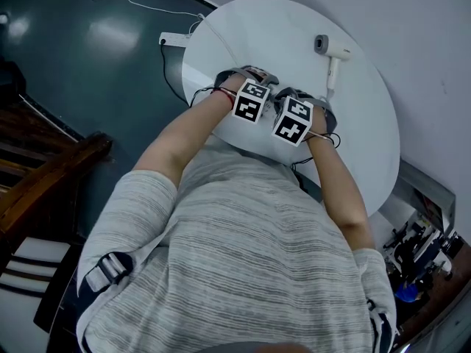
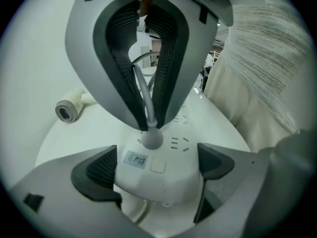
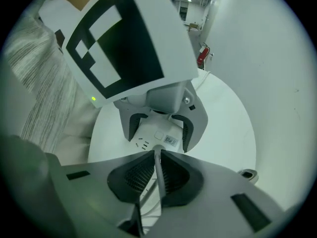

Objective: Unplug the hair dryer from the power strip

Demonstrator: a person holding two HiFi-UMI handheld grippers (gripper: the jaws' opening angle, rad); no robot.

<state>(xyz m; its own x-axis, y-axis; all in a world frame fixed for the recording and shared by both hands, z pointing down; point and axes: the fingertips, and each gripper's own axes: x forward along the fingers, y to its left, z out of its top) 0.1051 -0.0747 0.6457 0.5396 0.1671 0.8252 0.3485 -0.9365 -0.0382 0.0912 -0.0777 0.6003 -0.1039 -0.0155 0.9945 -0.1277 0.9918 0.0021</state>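
A white power strip (image 2: 163, 180) lies on the round white table (image 1: 368, 123). My left gripper (image 2: 156, 170) straddles its near end, pads pressed against both sides. A grey plug (image 2: 151, 139) sits in the strip. My right gripper (image 3: 156, 155) points straight down over it, shut on the grey cord (image 3: 158, 175) just above the plug. In the right gripper view the left gripper (image 3: 158, 133) clamps the strip (image 3: 151, 135). The white hair dryer (image 1: 329, 48) lies apart at the table's far side. In the head view the two marker cubes (image 1: 252, 100) (image 1: 294, 120) hide the strip.
The person's striped shirt (image 1: 243, 256) presses against the table's near edge. A white box with a cable (image 1: 173, 40) lies on the dark floor beyond the table's left rim. A wooden chair (image 1: 44, 175) stands at the left, and shelves with clutter (image 1: 419, 234) at the lower right.
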